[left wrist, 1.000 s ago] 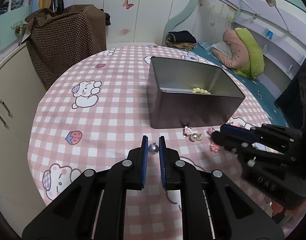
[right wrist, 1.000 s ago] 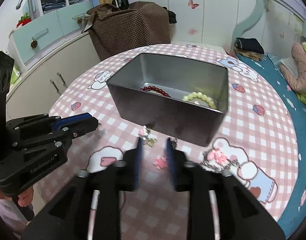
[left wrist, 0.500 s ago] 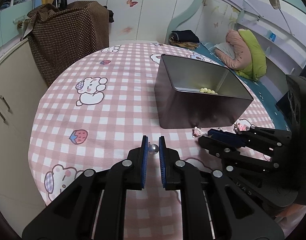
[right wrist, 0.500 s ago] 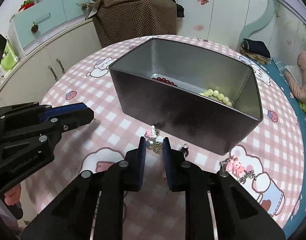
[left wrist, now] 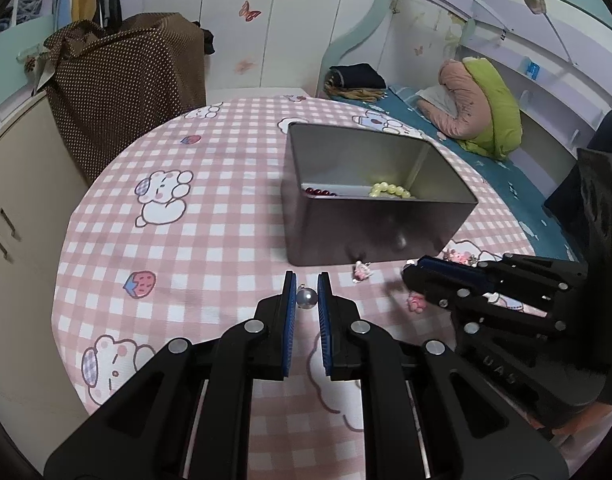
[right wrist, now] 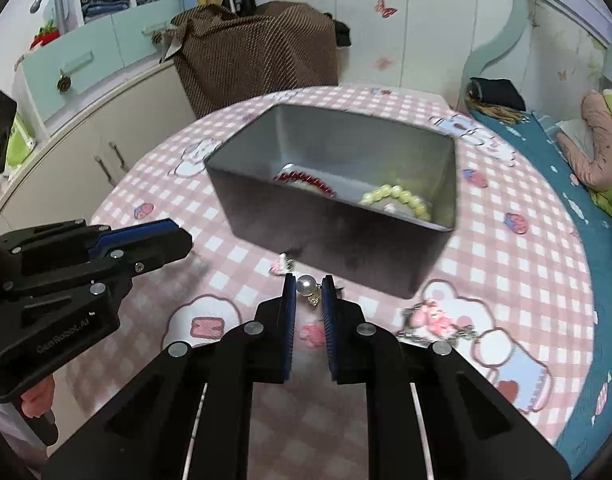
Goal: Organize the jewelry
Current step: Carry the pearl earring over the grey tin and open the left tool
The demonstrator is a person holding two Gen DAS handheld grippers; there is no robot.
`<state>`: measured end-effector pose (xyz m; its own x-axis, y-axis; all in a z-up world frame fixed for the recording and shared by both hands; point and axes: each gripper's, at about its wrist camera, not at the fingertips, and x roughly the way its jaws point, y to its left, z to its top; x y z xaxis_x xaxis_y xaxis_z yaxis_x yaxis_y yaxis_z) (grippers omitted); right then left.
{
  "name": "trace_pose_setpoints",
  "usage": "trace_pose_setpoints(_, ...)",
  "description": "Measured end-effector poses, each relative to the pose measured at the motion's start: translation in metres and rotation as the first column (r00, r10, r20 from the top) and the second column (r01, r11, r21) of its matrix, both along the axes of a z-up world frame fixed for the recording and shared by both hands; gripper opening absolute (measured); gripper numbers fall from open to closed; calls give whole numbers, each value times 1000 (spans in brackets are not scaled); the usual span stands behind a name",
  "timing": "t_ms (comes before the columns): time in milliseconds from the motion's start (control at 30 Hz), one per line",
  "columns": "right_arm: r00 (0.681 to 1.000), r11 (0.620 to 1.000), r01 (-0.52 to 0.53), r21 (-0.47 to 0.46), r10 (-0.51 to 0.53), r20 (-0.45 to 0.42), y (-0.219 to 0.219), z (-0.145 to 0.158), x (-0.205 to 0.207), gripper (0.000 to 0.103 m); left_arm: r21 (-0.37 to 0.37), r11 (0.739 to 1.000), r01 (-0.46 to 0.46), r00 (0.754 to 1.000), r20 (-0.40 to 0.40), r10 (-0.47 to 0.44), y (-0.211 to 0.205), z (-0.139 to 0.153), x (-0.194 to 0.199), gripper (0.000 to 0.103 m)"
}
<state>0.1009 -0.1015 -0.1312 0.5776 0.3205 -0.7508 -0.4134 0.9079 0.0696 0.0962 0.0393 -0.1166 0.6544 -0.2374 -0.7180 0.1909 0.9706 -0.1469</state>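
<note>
Two tongs are in view: the left tongs (left wrist: 306,294) and the right tongs (right wrist: 309,292). Each pair pinches one pearl earring, so there are two: one pearl earring (left wrist: 306,298) between the left pads, another pearl earring (right wrist: 306,286) between the right pads. One metal tin (right wrist: 337,236) stands just beyond both tongs on the one desk (left wrist: 210,240). Inside the tin lie two bracelets: one red bead bracelet (right wrist: 306,180) and one pale yellow bead bracelet (right wrist: 397,198). On the desk around the right tongs lie three small pink charms: one (right wrist: 282,266) ahead to their left, one (right wrist: 311,332) under them, and one on a chain (right wrist: 429,316) to their right.
</note>
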Motion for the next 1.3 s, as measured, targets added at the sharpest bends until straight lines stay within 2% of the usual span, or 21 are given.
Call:
trace_pose_setpoints(367, 996, 999, 43, 27, -45, 78, -16, 30, -2, 12, 11, 1000, 22, 999, 45, -22, -13, 18, 0, 11)
trace_pose_setpoints(700, 987, 996, 63, 58, -70, 142, -22, 54, 8, 13, 15, 999, 34, 993, 115, -35, -23, 48, 12, 11)
trace_pose_setpoints(967, 988, 995, 62, 76, -72, 133, -22, 53, 35, 13, 11, 1000, 24, 990, 136, -25, -27, 59, 38, 11)
trace_pose_setpoints(1300, 993, 994, 70, 83, -77, 88, -23, 37, 62, 15, 13, 999, 31, 995, 98, -32, -33, 42, 68, 12)
